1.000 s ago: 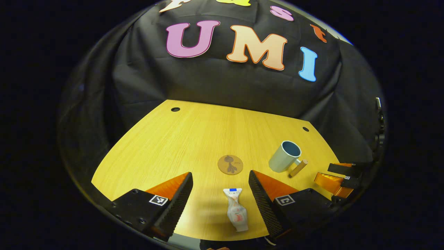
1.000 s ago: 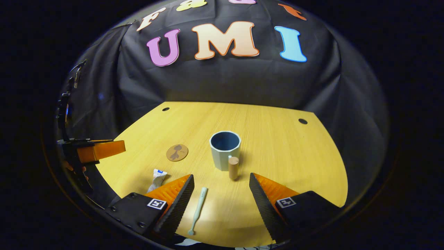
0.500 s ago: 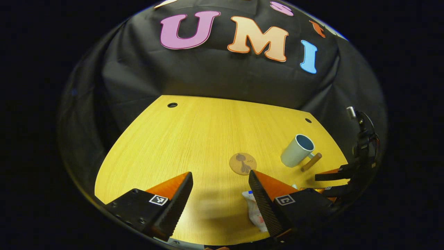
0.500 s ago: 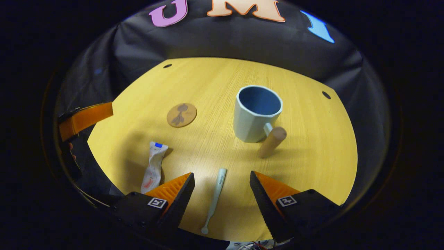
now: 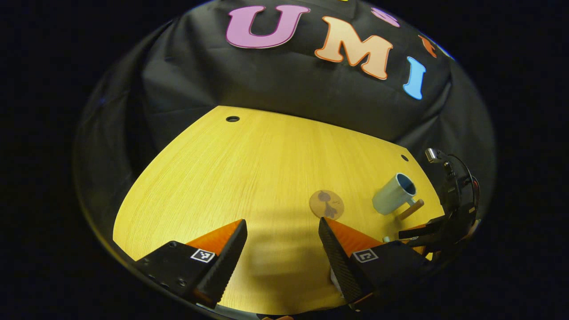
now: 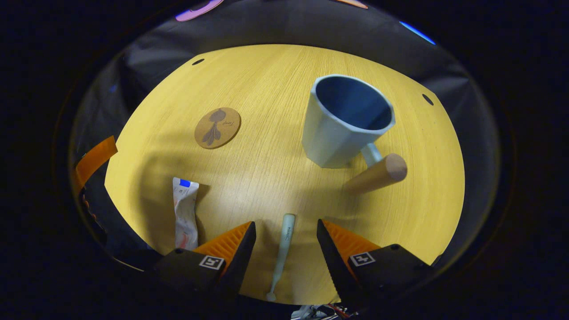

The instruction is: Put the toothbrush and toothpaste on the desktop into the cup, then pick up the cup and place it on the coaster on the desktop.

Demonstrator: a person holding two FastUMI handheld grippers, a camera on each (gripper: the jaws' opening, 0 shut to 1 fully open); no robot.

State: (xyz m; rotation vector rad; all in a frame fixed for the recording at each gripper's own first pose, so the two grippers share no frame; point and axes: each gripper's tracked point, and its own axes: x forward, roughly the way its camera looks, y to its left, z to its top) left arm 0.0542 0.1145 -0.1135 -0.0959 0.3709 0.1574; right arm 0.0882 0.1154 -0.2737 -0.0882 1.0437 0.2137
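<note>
Pale-green plastic marks the toothbrush (image 6: 282,253), which lies flat on the wooden desktop (image 6: 266,102) directly between the fingers of the right gripper (image 6: 284,235). Its long axis runs roughly along the gripper's forward line, so the fingers stand one on each side of the handle, apart and not touching it. The small rounded end points back toward the gripper and the wider end points toward the cup (image 6: 344,122). The cup stands upright ahead and slightly to the right in the right gripper view, its opening unobstructed and its wooden handle (image 6: 378,174) projecting toward the gripper. The toothpaste (image 6: 184,213) lies flat just outside the right gripper's left finger, roughly parallel to the toothbrush. The coaster (image 6: 218,127) lies farther ahead, left of the cup and apart from it. The left gripper (image 5: 282,240) hovers over bare desktop with its fingers apart and nothing between them; the coaster (image 5: 326,204) and cup (image 5: 394,194) lie ahead to its right. The right gripper is judged the nearer one for the toothbrush; closing across the handle appears to be the step in hand.
</note>
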